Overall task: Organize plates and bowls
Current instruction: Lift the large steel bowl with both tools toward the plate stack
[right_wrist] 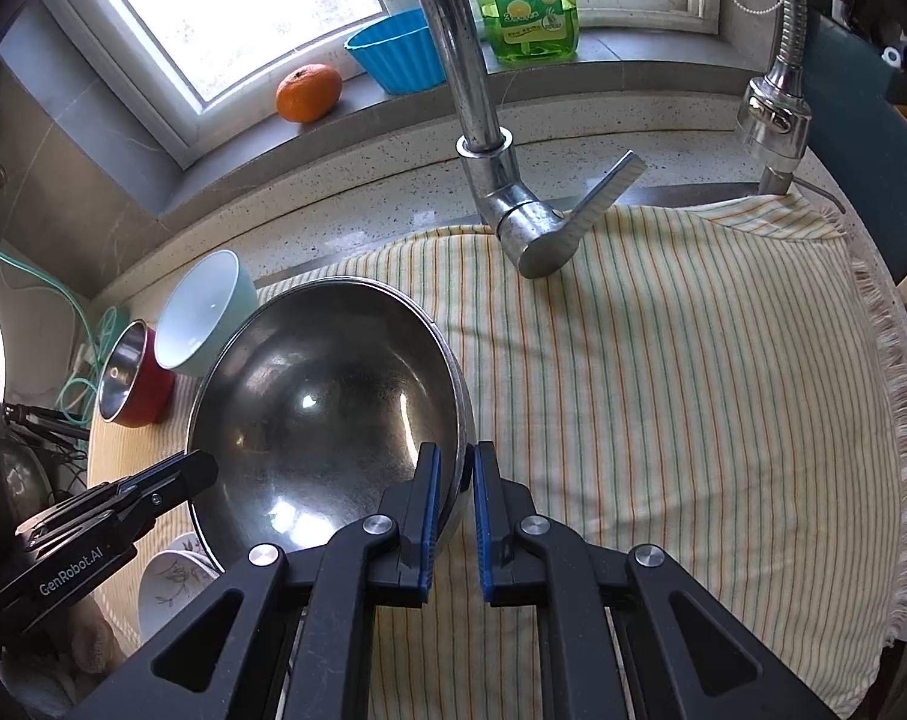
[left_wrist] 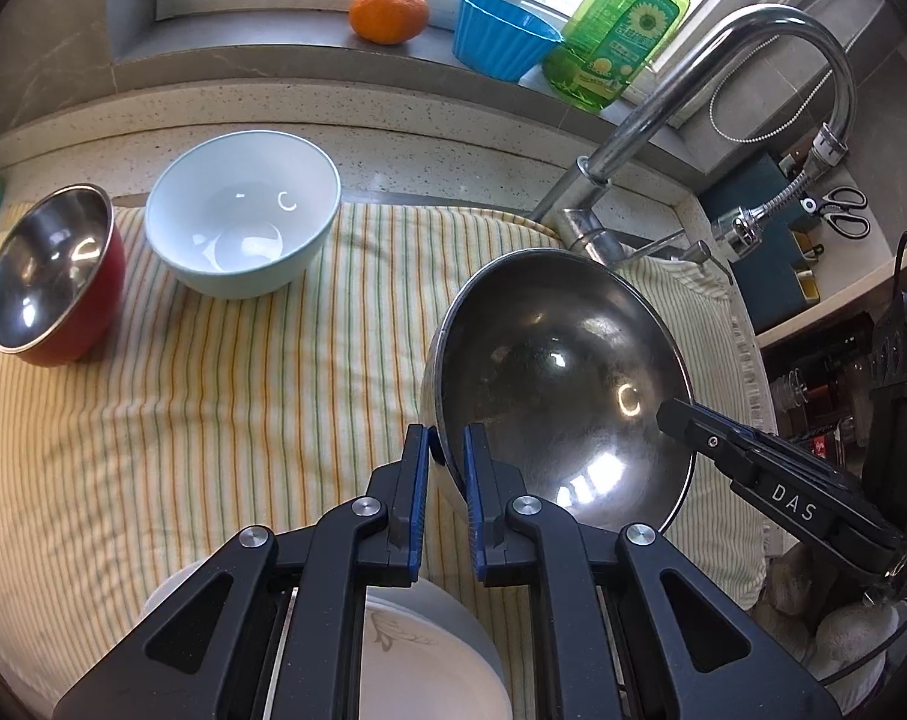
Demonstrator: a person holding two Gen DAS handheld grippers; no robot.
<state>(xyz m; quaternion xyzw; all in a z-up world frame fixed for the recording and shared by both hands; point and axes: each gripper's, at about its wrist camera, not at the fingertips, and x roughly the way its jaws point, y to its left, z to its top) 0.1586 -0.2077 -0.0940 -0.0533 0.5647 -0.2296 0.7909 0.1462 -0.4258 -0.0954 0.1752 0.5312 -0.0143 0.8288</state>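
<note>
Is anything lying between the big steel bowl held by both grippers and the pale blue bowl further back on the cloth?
Nothing visible does. Between the large steel bowl and the pale blue ceramic bowl lies only bare striped cloth. The red-sided steel bowl sits off to the side.

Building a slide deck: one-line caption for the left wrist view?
Both grippers, left and right, clamp the large steel bowl by opposite rims above the striped cloth.

A speckled stone counter carries a striped cloth spread over it. On the cloth stand a red bowl and, just beside it, a pale blue bowl; a white plate with a leaf pattern lies at the near edge.
</note>
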